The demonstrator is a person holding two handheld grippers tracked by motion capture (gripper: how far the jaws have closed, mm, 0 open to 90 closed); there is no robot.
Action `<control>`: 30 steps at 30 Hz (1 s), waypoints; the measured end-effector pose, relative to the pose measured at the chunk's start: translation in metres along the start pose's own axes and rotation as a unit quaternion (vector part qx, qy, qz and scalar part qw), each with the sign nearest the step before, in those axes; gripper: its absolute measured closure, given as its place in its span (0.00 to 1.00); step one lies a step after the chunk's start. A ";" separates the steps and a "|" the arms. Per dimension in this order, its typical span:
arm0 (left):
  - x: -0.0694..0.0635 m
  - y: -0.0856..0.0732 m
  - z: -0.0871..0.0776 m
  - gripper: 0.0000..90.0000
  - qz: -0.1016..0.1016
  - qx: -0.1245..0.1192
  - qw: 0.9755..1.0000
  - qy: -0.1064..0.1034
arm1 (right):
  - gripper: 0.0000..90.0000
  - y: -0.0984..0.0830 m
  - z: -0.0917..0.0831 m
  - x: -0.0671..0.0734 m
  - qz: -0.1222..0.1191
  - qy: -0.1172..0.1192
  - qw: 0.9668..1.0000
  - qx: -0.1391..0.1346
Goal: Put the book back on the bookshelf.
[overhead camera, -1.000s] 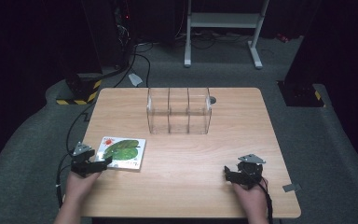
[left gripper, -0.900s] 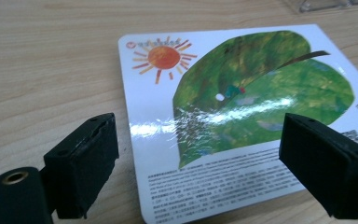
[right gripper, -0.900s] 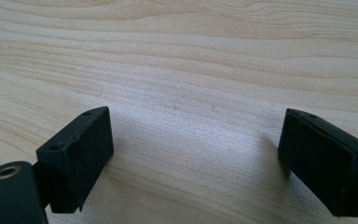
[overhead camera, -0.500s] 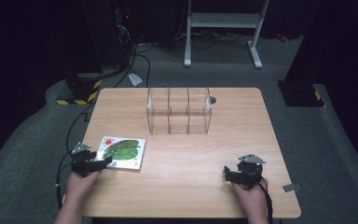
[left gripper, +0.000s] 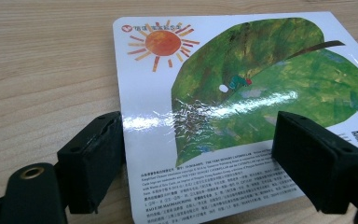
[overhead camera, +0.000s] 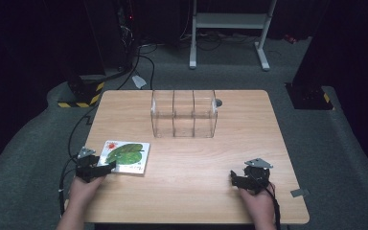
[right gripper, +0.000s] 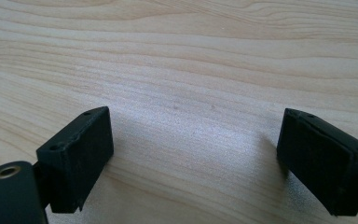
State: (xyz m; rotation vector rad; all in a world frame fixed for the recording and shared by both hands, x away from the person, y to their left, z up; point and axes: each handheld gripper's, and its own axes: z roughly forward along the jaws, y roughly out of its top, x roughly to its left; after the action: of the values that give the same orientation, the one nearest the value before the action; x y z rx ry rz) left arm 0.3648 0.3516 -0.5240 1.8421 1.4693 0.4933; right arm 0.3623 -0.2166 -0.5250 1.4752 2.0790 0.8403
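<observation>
Item one: a picture book (left gripper: 242, 107), lying flat on the wooden table (overhead camera: 191, 182) near its front left corner. We noted a glossy cover with a large green leaf, an orange sun at one corner and small print along the near edge.

Item two: the left gripper (overhead camera: 106, 167), held at the table's front left, right at the book's near edge. In the left gripper view its jaws stood wide, one on each side of the book's near edge. The jaws had just been closing a little with the book between them; we could not tell for certain whether the left jaw touched the book's edge, but we saw no squeeze on it.

Item three: the right gripper (overhead camera: 234, 178), held at the front right, well apart from the book. Its jaws stood wide over bare wood with nothing between them.

Item four: a clear plastic organiser (overhead camera: 184, 114) with three compartments, standing upright toward the table's far side, well apart from both grippers.
</observation>
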 end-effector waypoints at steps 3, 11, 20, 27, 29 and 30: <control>-0.001 -0.001 0.000 0.20 -0.004 -0.001 1.000 -0.002 | 0.11 0.000 0.000 0.000 0.000 0.000 1.000 0.000; -0.004 -0.001 -0.001 0.20 0.001 0.000 1.000 -0.004 | 0.11 0.000 0.000 0.000 0.000 0.000 1.000 0.000; -0.016 0.000 0.001 0.21 0.012 0.003 1.000 -0.015 | 0.11 0.000 0.000 0.000 0.000 0.000 1.000 0.000; -0.027 0.001 0.003 0.24 0.027 0.011 0.999 -0.032 | 0.11 0.000 0.000 0.000 0.000 0.000 1.000 0.000; -0.031 0.002 0.003 0.24 0.041 0.013 0.998 -0.034 | 0.11 0.000 0.000 0.000 0.000 0.000 1.000 0.000; -0.033 0.002 0.004 0.25 0.039 0.013 0.998 -0.038 | 0.11 0.000 0.000 0.000 0.000 0.000 1.000 0.000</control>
State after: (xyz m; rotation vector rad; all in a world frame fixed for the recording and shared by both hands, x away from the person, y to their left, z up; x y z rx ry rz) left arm 0.3595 0.3185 -0.5207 1.9231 1.3633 0.4382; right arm 0.3623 -0.2166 -0.5250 1.4753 2.0791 0.8405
